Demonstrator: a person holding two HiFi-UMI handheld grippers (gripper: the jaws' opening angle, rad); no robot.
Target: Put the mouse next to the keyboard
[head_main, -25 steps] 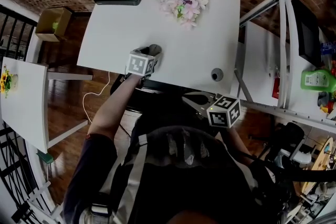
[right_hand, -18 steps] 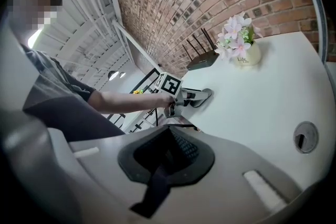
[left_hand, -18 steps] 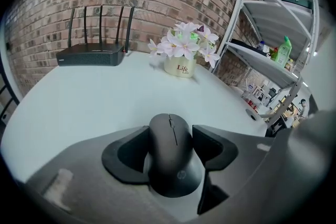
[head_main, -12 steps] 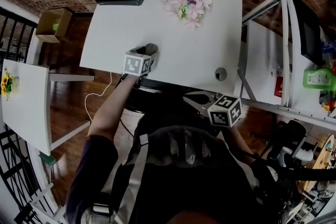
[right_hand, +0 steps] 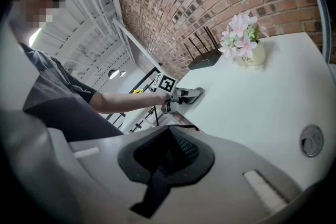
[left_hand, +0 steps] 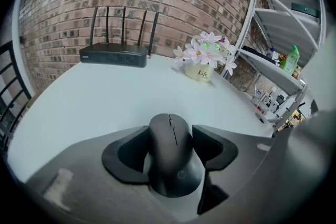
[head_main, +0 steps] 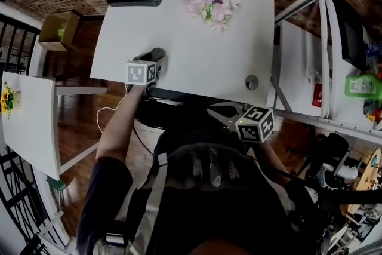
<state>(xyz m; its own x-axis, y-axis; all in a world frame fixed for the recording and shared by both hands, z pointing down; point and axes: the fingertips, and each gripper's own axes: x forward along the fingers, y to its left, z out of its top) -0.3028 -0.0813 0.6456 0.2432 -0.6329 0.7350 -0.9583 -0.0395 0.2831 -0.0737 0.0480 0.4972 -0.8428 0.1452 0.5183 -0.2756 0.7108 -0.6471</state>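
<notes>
The mouse (left_hand: 173, 162) is black and smooth, with a rounded back, a thin wheel line down the middle of its front half and a small logo on its rear. In the left gripper view it sits low in the middle of the frame. Its long axis runs straight up the picture, in line with the jaws. The wheel end points away, toward the black router (left_hand: 113, 55) and the pot of pale flowers (left_hand: 203, 57) at the far side of the white table (left_hand: 94, 97). The rear end faces the camera.

The left gripper (head_main: 154, 60) is closed narrowly on the mouse, with one dark pad pressed against each long side. In the head view the pair lies at the left of the table's near edge, in the upper left part of the frame. Whether the mouse touches the tabletop cannot be told.

The person's left forearm (head_main: 122, 122) is bare and runs from the lower left of the head view up and slightly right to the gripper, nearly straight.

The right gripper (right_hand: 167, 150) hangs off the table near the person's chest, right of centre in the head view. Its jaws are together with nothing between them. Its camera looks across the table toward the left gripper and the flowers.
</notes>
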